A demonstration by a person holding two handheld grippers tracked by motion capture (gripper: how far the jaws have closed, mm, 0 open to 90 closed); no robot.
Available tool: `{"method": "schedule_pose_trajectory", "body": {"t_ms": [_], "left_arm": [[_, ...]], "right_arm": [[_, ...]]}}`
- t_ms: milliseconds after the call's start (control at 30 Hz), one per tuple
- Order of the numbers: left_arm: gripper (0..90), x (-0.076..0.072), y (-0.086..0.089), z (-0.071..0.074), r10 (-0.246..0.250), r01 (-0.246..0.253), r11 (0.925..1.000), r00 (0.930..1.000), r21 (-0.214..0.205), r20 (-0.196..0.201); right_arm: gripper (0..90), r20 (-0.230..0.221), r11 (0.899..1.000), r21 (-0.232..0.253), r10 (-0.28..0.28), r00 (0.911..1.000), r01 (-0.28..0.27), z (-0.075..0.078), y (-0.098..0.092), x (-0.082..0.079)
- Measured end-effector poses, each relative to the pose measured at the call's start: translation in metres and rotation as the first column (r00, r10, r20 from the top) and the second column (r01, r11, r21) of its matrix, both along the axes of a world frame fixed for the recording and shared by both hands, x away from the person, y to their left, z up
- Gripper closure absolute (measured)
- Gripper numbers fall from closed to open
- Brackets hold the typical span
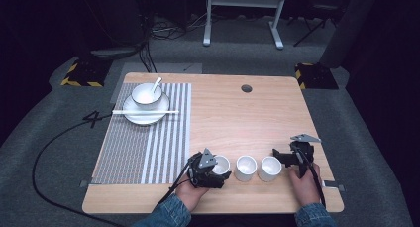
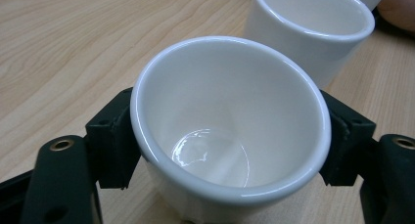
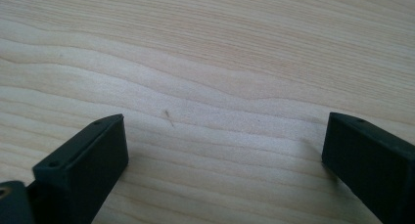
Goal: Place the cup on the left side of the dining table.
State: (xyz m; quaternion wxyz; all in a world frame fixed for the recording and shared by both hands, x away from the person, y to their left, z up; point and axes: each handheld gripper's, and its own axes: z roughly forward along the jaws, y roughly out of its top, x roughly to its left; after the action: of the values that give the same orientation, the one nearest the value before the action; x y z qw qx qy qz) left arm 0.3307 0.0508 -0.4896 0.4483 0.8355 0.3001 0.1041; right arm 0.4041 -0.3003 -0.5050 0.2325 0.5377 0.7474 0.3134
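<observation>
- A wooden table (image 1: 257,113) with a light top and a small dark round hole (image 1: 246,88) near its far edge.
- A striped grey and white placemat (image 1: 129,152) lies on the left part of the table.
- A white plate (image 1: 143,119) stands on the far end of the placemat.
- A white bowl (image 1: 143,95) sits on the plate, with a white spoon (image 1: 156,83) inside it.
- White chopsticks (image 1: 146,111) lie across the plate, just in front of the bowl.
- A black cable (image 1: 44,152) curves over the grey floor at the left.
- A white metal frame (image 1: 242,14) stands behind the table.
</observation>
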Motion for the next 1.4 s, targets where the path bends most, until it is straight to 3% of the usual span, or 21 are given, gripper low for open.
{"method": "schedule_pose_trajectory", "body": {"t_ms": [33,100,300,667,767,867,1067,1400], "left_arm": [[26.7,-0.001,-0.001,-0.002,-0.001,0.000,0.9999,0.9996,0.012,0.030],[27.1,-0.002,-0.001,-0.002,-0.004,0.003,0.9998,0.9992,0.020,0.040],[27.3,-0.003,0.001,-0.008,-0.006,0.008,0.9997,0.9967,-0.022,0.080],[27.4,-0.003,0.001,-0.008,-0.004,0.005,0.9998,0.9967,-0.021,0.081],[27.4,-0.003,0.000,-0.002,-0.007,0.007,1.0000,0.9982,-0.007,0.059],[27.5,-0.003,0.000,0.004,-0.012,0.013,0.9996,0.9980,-0.023,0.062],[27.5,0.000,0.005,0.016,-0.001,0.002,1.0000,0.9971,-0.008,0.076],[27.5,0.007,0.020,0.035,0.044,-0.039,0.9977,0.9957,-0.055,0.081]], "right_arm": [[3.1,0.000,1.000,0.000,0.000,1.0000,0.000,0.000,0.000,0.000],[3.1,0.000,1.000,0.000,0.000,1.0000,0.000,0.000,0.000,0.000],[3.1,0.000,1.000,0.000,0.000,1.0000,0.000,0.000,0.000,0.000],[3.1,0.000,1.000,0.000,0.000,1.0000,0.000,0.000,0.000,0.000],[3.1,0.000,1.000,0.001,-0.001,1.0000,0.001,0.000,0.000,0.000],[3.1,0.000,1.000,0.001,-0.001,1.0000,0.001,0.000,0.000,0.000],[3.1,0.000,1.000,0.001,-0.001,1.0000,0.001,0.000,0.000,0.000],[3.1,0.000,1.000,0.001,-0.001,1.0000,0.001,0.000,0.000,0.000]]}}
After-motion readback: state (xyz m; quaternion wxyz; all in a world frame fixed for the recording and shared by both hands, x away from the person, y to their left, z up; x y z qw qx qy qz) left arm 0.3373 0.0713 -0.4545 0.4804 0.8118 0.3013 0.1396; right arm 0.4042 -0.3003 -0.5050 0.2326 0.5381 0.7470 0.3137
